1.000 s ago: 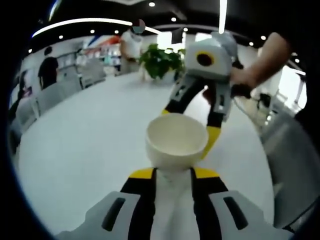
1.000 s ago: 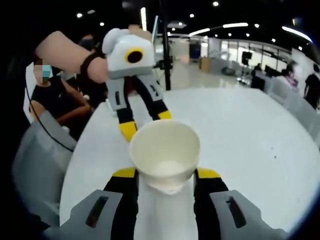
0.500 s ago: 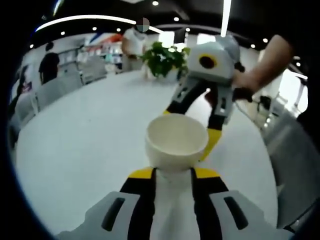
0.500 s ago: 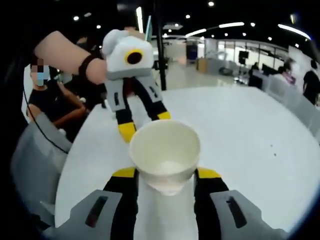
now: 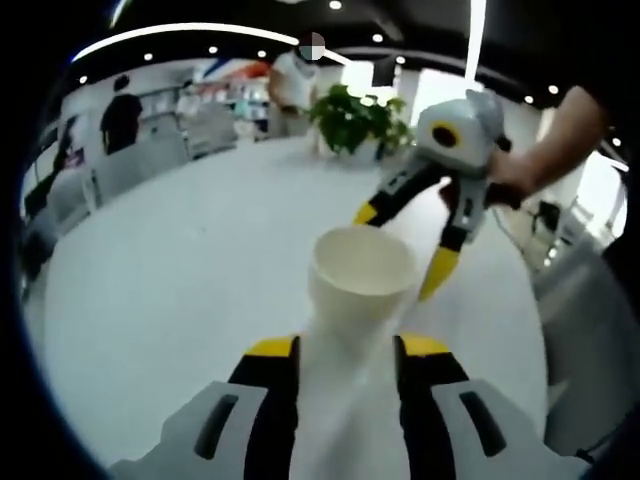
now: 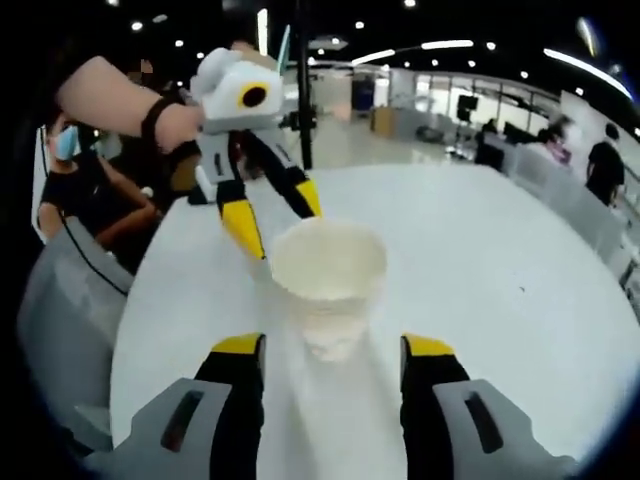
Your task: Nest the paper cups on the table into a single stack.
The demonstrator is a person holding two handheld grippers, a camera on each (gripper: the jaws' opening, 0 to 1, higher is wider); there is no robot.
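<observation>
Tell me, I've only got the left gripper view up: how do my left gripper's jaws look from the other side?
Observer: In the right gripper view, the left gripper has its yellow tips spread apart just behind the paper cup.
Operator: Anyone close behind it?
Observer: A seated person in dark clothes is at the table edge on that side.
Operator: Is the cup gripped from there?
Observer: I cannot tell; its lower part is a blur between the jaws of the right gripper.

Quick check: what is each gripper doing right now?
Left gripper: shut on the white paper cup.
Right gripper: shut on the same cup.
</observation>
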